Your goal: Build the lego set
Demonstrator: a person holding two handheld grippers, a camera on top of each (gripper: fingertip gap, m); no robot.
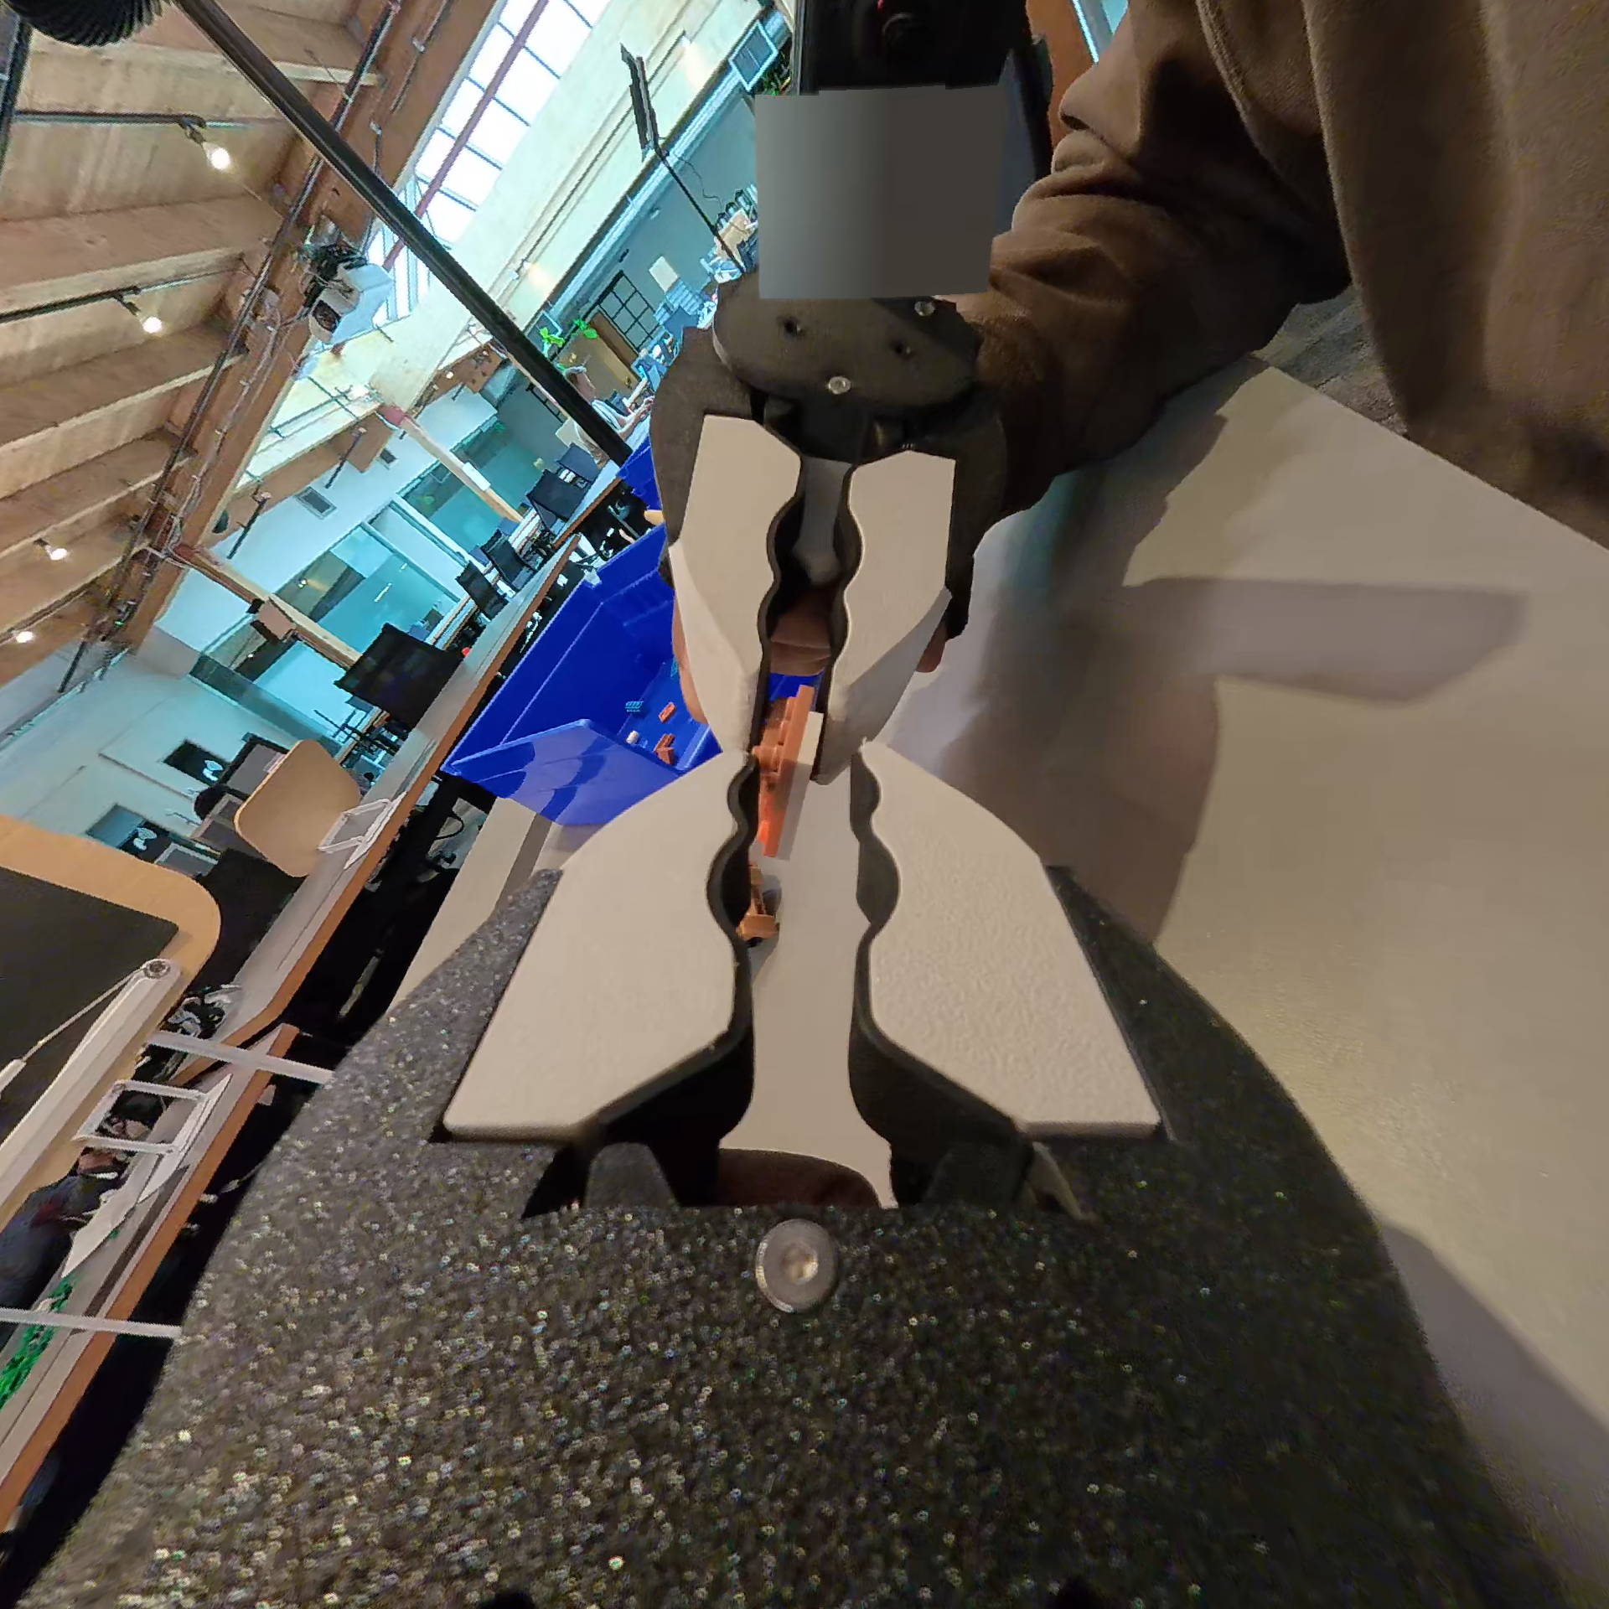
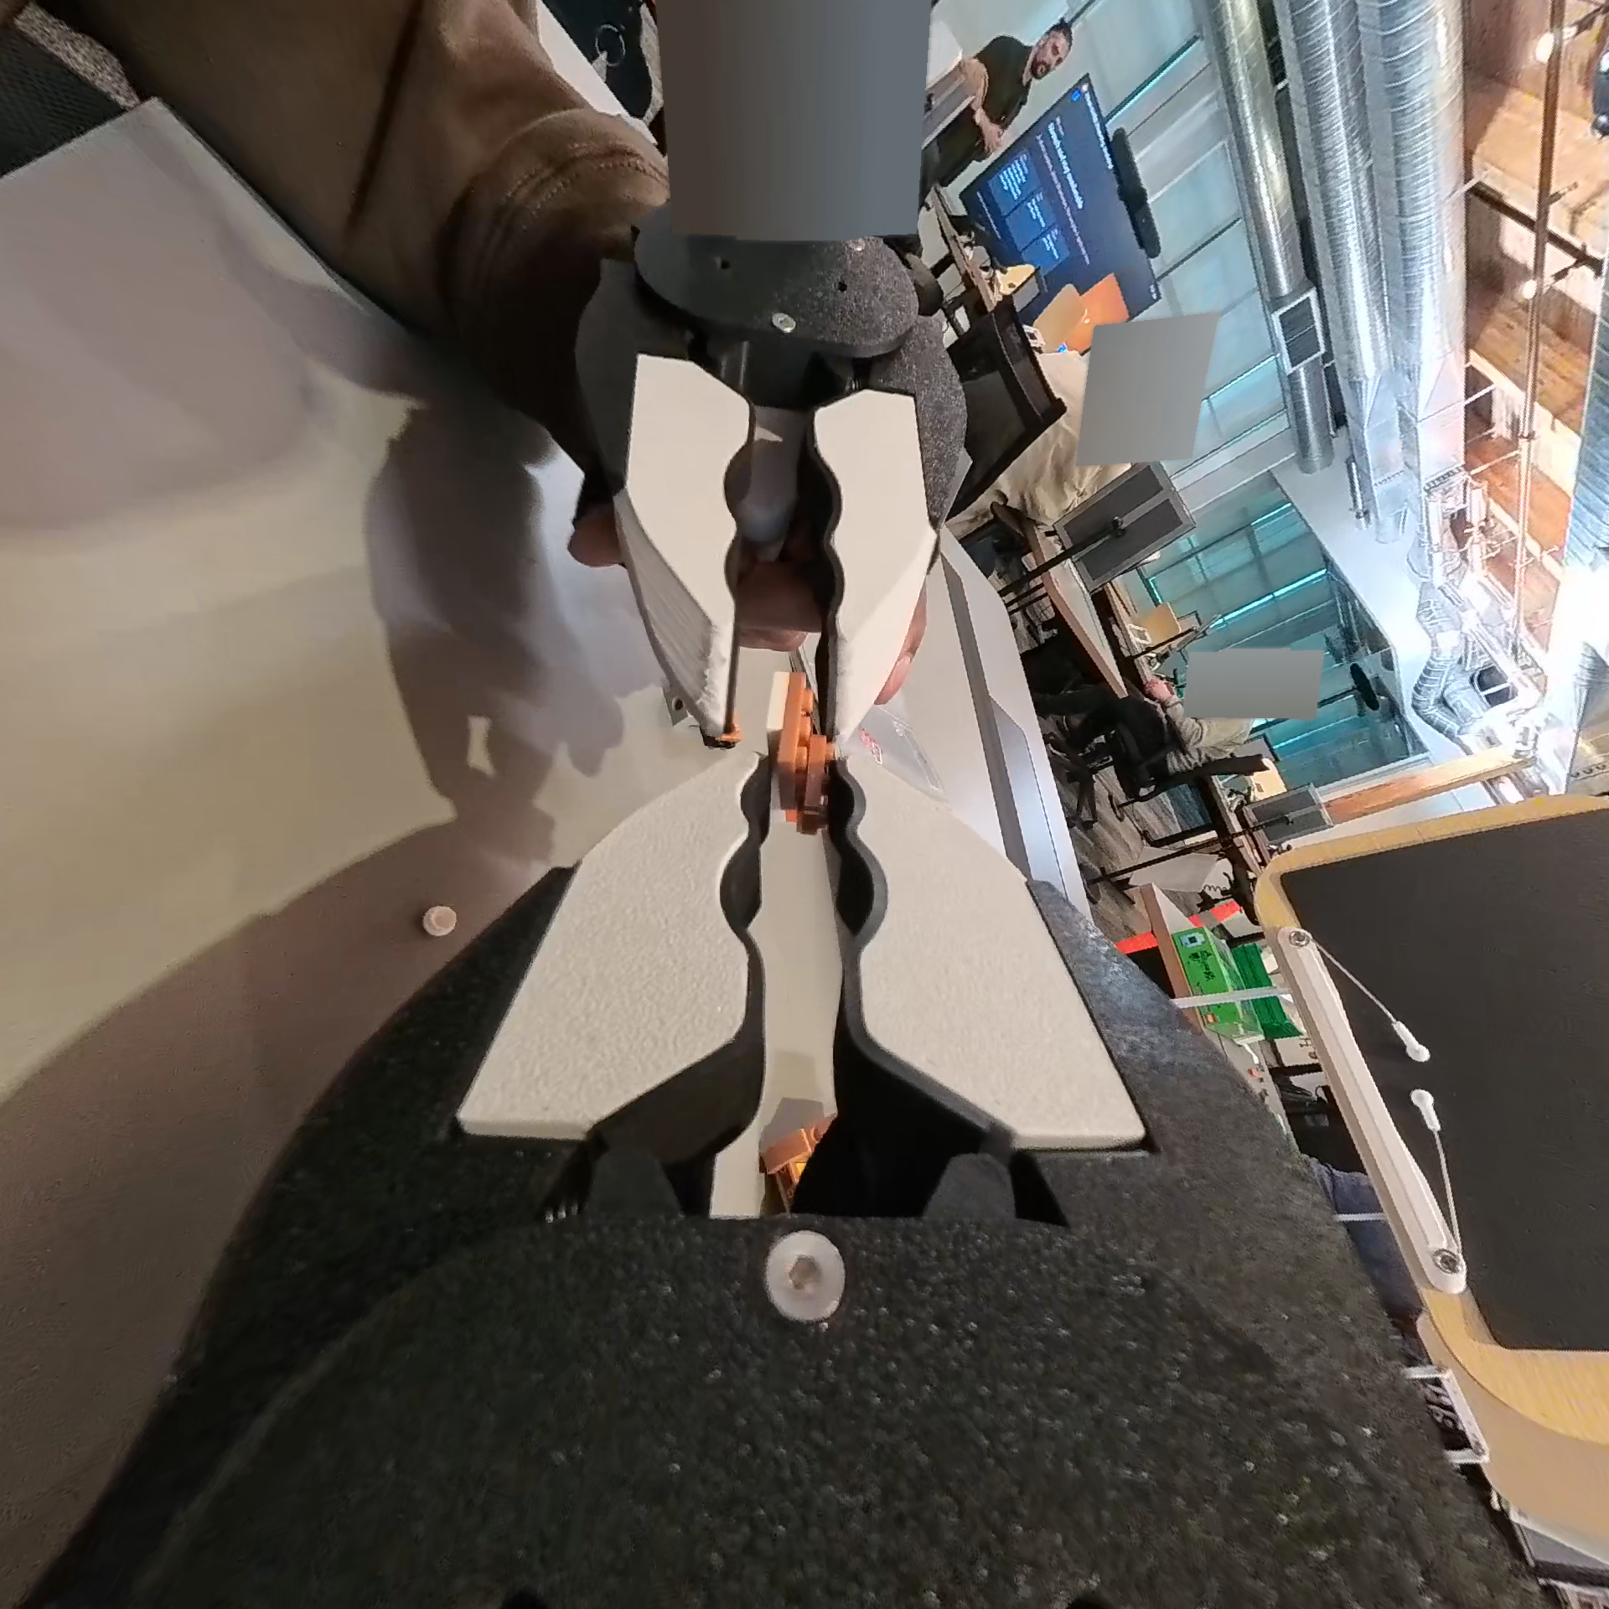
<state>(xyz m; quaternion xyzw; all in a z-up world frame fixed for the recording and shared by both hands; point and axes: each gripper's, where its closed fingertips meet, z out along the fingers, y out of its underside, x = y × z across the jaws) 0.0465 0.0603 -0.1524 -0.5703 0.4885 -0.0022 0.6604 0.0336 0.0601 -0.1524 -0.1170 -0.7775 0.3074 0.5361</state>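
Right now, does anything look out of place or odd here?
One thing: a small round pale piece lies alone on the white table, apart from the orange build. It may be a stray part.

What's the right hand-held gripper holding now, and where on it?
The right hand-held gripper pinches the orange-and-white lego assembly at one end, between its fingertips. The other end reaches between the left hand-held gripper jaws, which stand apart, apparently not gripping.

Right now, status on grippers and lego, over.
Right gripper shut on orange-and-white lego assembly. Left gripper open, straddling it. Loose orange piece on table beneath.
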